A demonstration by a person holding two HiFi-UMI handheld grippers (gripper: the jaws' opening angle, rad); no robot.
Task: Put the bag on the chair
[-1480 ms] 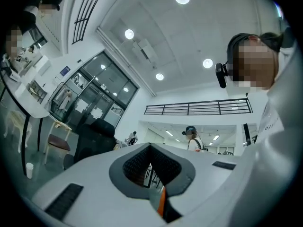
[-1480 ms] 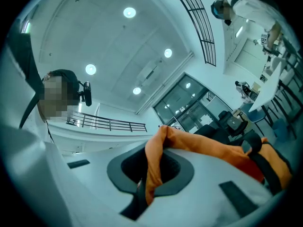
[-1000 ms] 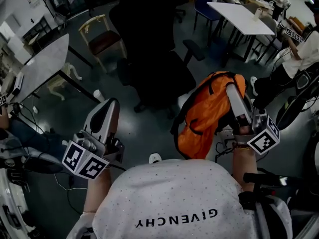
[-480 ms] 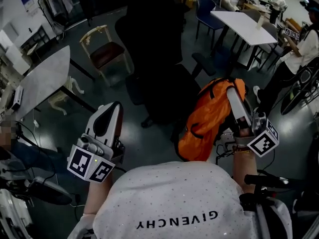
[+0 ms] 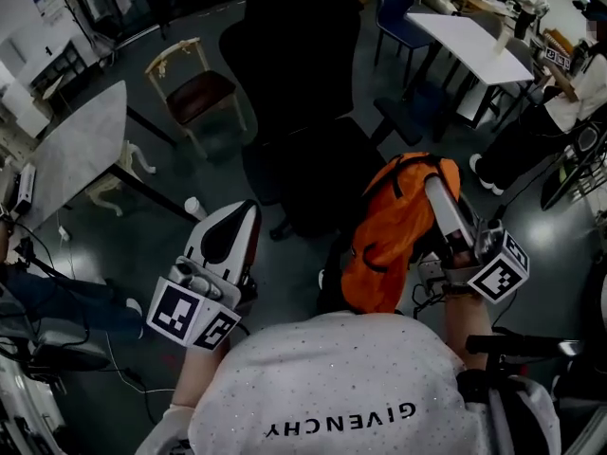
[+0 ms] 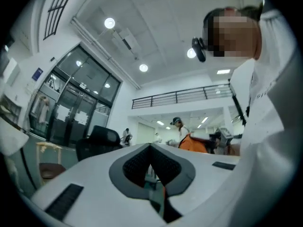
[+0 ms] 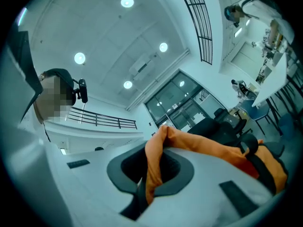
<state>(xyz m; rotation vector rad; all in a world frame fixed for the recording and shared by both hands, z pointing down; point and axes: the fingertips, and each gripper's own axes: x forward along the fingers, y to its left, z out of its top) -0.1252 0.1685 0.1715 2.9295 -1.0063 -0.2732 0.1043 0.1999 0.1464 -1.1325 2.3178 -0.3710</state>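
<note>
An orange bag [image 5: 394, 230] with black straps hangs in the air from my right gripper [image 5: 434, 181], just right of a black office chair [image 5: 308, 154]. In the right gripper view, a fold of the orange fabric [image 7: 152, 167] is pinched between the shut jaws, and the rest of the bag [image 7: 232, 152] drapes off to the right. My left gripper [image 5: 247, 209] is held up left of the chair. Its jaws are shut with nothing between them, as the left gripper view [image 6: 151, 146] shows. The chair's seat is bare and lies partly behind the bag.
A wooden chair with a dark red seat [image 5: 199, 88] stands behind the black chair to the left. A grey table [image 5: 76, 145] is at the left and a white table [image 5: 474, 31] with a blue chair [image 5: 398, 12] at the back right. A seated person [image 5: 541, 126] is at the right edge.
The view has closed in on the black chair. My left gripper has moved right and forward. The right gripper still holds the bag, now nearer the chair.
</note>
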